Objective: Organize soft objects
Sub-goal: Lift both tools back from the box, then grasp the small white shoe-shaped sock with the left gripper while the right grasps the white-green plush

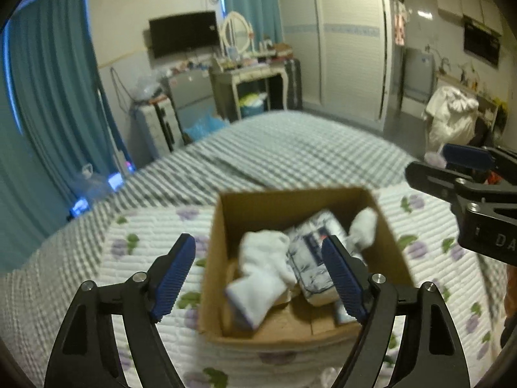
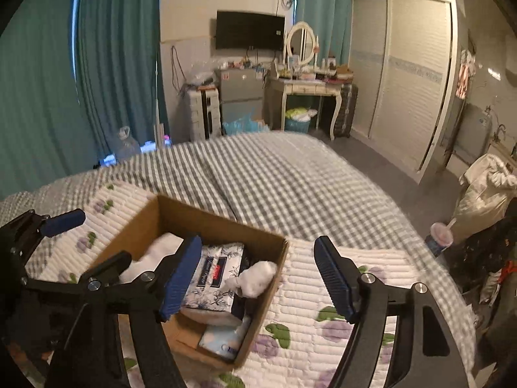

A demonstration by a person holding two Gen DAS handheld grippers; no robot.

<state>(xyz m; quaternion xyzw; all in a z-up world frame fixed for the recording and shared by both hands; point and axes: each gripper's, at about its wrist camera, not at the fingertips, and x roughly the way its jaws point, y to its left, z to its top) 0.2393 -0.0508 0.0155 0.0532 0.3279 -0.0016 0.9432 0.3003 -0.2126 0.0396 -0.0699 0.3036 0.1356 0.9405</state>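
Note:
An open cardboard box (image 1: 223, 226) (image 2: 278, 268) sits on a white floral quilt on the bed. Inside lie a white sock (image 1: 261, 274), a patterned tissue pack (image 1: 310, 258) (image 2: 216, 274), a white cotton wad (image 1: 363, 228) (image 2: 258, 278) and a small light-blue pack (image 2: 223, 339). My left gripper (image 1: 258, 278) is open and empty above the box's near edge. My right gripper (image 2: 257, 278) is open and empty, above the box's right side; it also shows in the left wrist view (image 1: 452, 168) at the right.
The floral quilt (image 2: 323, 291) lies on a grey checked bedspread (image 2: 274, 177). Beyond the bed stand a dressing table (image 2: 307, 87), a small fridge (image 2: 240, 97), drawers, a wardrobe (image 2: 404, 80) and teal curtains. A drink cup (image 2: 439, 236) and clothes piles are at right.

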